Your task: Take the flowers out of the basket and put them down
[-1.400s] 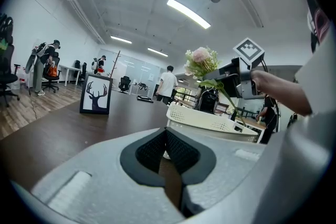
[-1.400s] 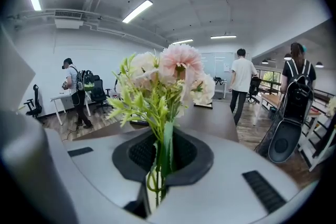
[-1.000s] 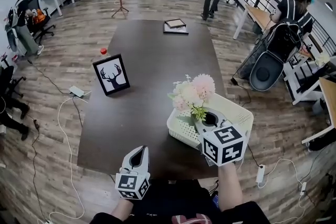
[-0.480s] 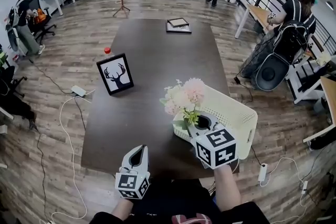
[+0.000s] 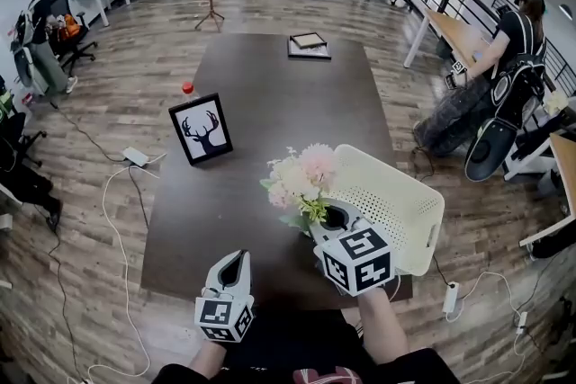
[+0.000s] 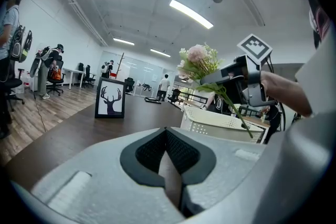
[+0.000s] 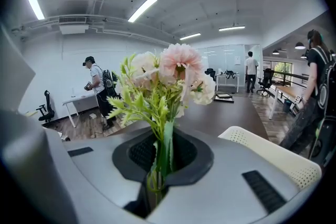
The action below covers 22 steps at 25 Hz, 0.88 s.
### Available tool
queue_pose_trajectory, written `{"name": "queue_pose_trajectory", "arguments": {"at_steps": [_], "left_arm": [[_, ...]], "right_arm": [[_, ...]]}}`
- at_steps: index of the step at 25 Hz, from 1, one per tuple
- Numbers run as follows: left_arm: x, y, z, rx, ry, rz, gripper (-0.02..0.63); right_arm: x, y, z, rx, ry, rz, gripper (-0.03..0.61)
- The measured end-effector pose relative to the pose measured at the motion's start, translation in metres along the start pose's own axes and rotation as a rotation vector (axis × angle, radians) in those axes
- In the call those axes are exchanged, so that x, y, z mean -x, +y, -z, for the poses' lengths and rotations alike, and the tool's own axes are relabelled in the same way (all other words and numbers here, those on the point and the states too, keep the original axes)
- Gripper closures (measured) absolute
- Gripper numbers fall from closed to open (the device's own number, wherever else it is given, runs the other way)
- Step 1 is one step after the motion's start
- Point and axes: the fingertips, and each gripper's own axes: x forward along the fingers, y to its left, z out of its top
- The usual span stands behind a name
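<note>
Your right gripper (image 5: 334,220) has its jaws pinched tight on the green stems of the flowers (image 5: 297,180), the narrow gap between them filled by the stalks. In the right gripper view the stems (image 7: 160,162) rise straight out from between the dark pads (image 7: 137,153), and the pale pink and cream blooms (image 7: 170,71) fan out above them. Seen from your head, the bunch is clear of the white basket (image 5: 400,202) and held in the air beside its left rim, over the dark counter (image 5: 261,76). The basket stands near the counter's right-hand near corner. The left gripper view shows the same hold from the side: the right gripper (image 6: 223,77) clamps the bunch partway down, with the blooms (image 6: 197,60) raised above it. A long stem (image 6: 236,113) trails down below the gripper, in front of the perforated basket wall (image 6: 215,124). Your left gripper (image 5: 236,263) is low at the near edge of the counter, well apart from the flowers. Its jaws are pressed together with nothing between them, the dark pads (image 6: 184,152) meeting along a thin seam. Farther along the counter a framed deer picture (image 5: 202,128) stands upright, a small red object (image 5: 187,88) sits behind it near the left edge, and a flat frame (image 5: 309,44) lies at the far end.
</note>
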Motion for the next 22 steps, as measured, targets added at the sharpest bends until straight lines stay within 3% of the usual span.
{"name": "queue_pose_trajectory", "arguments": {"at_steps": [22], "left_arm": [[0.009,0.043,-0.004,0.028,-0.019,-0.081,0.604]], "right_arm": [[-0.055,0.053,0.016,0.025,0.075,-0.103,0.541]]}}
